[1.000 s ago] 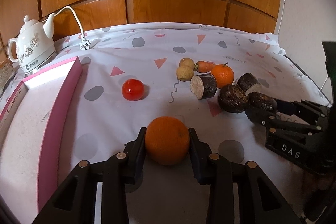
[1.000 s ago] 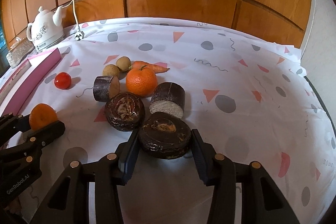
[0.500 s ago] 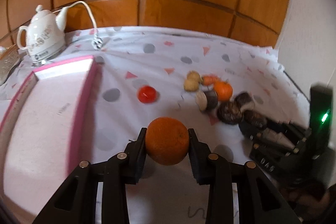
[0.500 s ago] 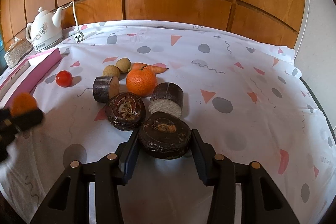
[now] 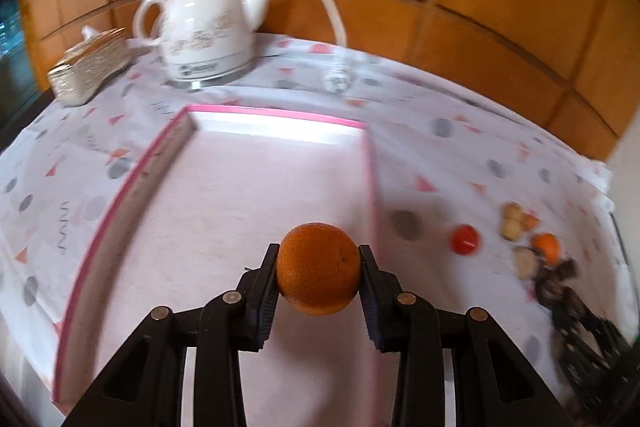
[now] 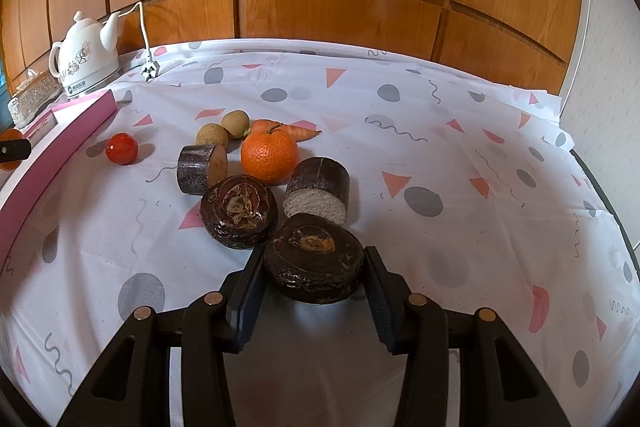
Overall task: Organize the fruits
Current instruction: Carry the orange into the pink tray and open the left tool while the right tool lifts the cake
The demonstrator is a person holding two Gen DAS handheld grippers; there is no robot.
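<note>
My left gripper (image 5: 319,255) is shut on an orange (image 5: 318,281) and holds it in the air above the floor of the pink-rimmed tray (image 5: 276,115), near its right wall. My right gripper (image 6: 314,255) is shut on a dark brown flat-round fruit (image 6: 314,267) that rests on the cloth. Just beyond it lie a second dark brown fruit (image 6: 238,211), two cut dark-skinned stalk pieces (image 6: 318,191) (image 6: 200,169), a tangerine (image 6: 270,157), a carrot (image 6: 298,131), two small tan fruits (image 6: 212,135) and a red tomato (image 6: 122,148).
A white kettle (image 5: 208,27) with its cord stands behind the tray, a patterned glass box (image 5: 90,67) to its left. Wooden panelling closes the back. The patterned tablecloth (image 6: 460,163) stretches to the right of the fruit pile.
The left gripper has carried the orange up and to the left, from over the cloth to over the pink tray, rolling as it went. The right gripper and its fruit have not moved.
</note>
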